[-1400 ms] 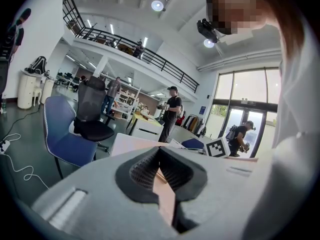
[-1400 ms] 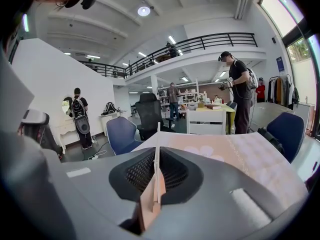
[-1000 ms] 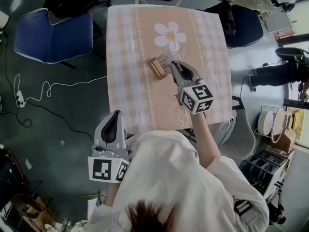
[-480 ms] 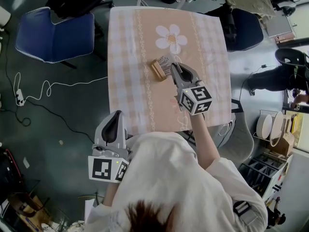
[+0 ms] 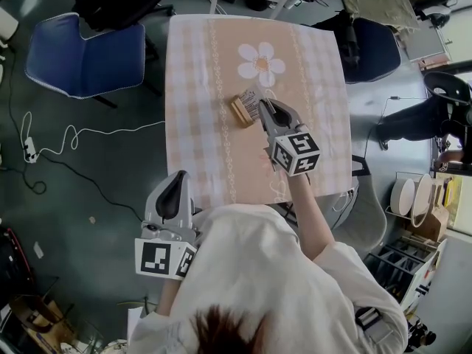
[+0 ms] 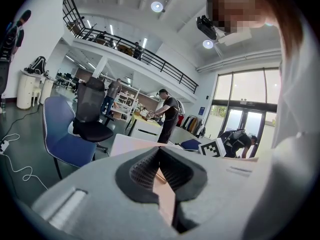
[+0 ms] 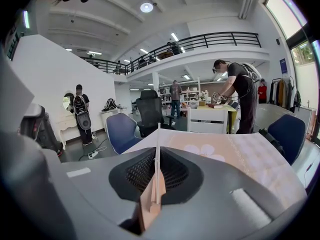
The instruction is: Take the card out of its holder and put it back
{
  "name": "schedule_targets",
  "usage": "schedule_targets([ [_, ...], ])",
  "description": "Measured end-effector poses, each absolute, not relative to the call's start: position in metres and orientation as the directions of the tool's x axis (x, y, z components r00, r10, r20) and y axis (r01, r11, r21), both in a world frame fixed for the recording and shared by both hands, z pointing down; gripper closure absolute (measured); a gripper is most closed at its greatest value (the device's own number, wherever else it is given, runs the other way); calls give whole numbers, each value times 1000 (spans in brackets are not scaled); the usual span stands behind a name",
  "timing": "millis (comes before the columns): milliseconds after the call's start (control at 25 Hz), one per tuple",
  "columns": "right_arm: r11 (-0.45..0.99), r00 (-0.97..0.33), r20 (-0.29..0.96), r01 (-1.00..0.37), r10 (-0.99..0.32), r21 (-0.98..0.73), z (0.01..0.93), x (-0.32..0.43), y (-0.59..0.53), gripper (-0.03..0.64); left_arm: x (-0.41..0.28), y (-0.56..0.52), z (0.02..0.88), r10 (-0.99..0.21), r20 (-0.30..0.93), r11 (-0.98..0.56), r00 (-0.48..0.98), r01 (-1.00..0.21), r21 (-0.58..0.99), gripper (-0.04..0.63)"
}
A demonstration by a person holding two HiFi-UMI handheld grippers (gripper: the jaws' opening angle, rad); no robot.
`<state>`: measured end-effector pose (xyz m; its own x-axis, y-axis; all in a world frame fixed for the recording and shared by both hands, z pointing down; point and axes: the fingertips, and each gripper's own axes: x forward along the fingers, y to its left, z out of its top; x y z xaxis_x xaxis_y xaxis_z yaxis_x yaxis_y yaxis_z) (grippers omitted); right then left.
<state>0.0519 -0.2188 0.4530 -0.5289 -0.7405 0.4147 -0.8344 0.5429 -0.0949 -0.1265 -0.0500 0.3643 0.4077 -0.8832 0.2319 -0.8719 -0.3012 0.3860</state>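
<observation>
Currently we hold: card pinched upright, edge-on, in the right gripper; wooden holder just left of its tips, long axis across them; left gripper pressed together, well behind.

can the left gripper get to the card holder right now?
Probably yes. The left gripper hangs shut off the near edge of the table, and only bare tabletop lies between it and the left side of the holder. The right gripper, shut on the card, sits on the holder's other side.
</observation>
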Motion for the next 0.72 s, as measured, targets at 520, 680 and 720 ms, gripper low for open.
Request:
schedule_targets([
  [520, 550, -531, 428, -830, -732, -88, 459, 49, -218, 601, -126, -52, 360, -892, 214, -294, 398, -871, 394, 595],
  [680, 552, -530, 437, -829, -727, -88, 462, 48, -219, 602, -126, -52, 360, -891, 216, -296, 399, -873, 388, 595],
  [720, 552, -529, 439, -829, -726, -87, 463, 48, -219, 603, -126, -53, 359, -893, 213, -295, 397, -872, 391, 595],
])
